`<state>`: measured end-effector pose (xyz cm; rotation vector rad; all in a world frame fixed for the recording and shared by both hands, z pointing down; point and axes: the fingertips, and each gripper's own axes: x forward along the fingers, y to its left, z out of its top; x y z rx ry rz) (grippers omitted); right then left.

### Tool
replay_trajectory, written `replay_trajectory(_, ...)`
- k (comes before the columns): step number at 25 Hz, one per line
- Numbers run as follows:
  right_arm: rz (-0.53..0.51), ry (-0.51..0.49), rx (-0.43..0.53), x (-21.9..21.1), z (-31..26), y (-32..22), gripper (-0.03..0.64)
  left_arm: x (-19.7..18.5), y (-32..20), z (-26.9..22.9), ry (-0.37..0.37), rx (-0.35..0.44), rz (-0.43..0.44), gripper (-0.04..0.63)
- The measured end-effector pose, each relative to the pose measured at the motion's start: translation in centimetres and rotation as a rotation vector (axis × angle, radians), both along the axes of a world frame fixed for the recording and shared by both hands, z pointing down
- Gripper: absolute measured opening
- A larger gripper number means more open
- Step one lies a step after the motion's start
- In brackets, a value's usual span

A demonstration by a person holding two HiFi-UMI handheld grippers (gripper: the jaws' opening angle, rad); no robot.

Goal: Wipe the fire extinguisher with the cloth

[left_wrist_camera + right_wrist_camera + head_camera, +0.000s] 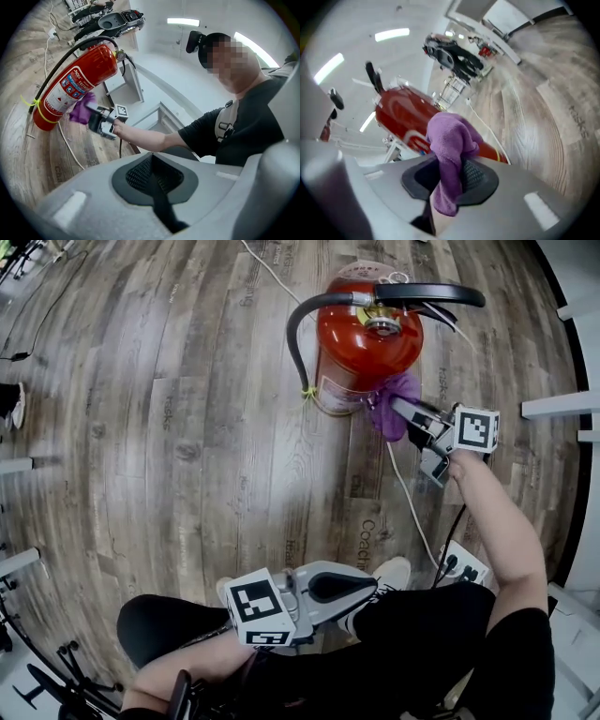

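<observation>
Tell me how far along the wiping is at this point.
Done: the cloth is picked up and clamped in the right tongs. In hand: it is pressed against the side of the extinguisher. Left: the rest of the red body; no view shows which parts were already wiped. The left tongs are shut, empty and held back.

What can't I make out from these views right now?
Print on the red metal fire extinguisher: too small in left gripper view, blurred in right gripper view.
Its base: head view, hidden by its own body.
Cylinder surface under the purple fleece cloth: covered by the cloth in every view.
</observation>
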<state>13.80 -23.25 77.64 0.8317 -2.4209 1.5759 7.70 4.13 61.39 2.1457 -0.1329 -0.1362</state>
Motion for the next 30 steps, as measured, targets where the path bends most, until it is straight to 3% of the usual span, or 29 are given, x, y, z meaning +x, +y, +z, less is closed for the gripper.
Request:
replay_trajectory(3, 0.101, -0.190, 0.195, 1.7, -9.8, -3.9, 0.087, 0.4, 0.1, -0.2, 0.009, 0.005, 0.016, 0.000)
replay_trajectory(5, 0.100, -0.284, 0.291, 1.7, -15.0, -5.2, 0.087, 0.6, 0.2, -0.3, 0.013, 0.007, 0.027, 0.000)
replay_trajectory(8, 0.048, -0.361, 0.339, 0.5, -18.2, -5.8, 0.087, 0.6, 0.1, -0.3, 0.014, 0.010, 0.027, 0.000)
replay_trajectory(16, 0.021, -0.250, 0.196, -1.7, -8.2, -6.6, 0.086, -0.4, -0.4, 0.2, -0.002, -0.013, -0.018, 0.000)
replay_trajectory(24, 0.151, 0.022, -0.181, -0.5, 11.6, -6.6, 0.084, -0.7, -0.6, 1.4, -0.035, -0.046, -0.053, 0.000)
replay_trajectory(27, 0.121, 0.132, -0.235, -0.3, 15.0, -5.5, 0.086, -0.8, -0.8, 1.7, -0.046, -0.057, -0.067, 0.000)
replay_trajectory(30, 0.116, 0.121, -0.246, -0.3, 15.5, -5.3, 0.086, -1.2, -0.9, 2.1, -0.058, -0.067, -0.078, 0.000)
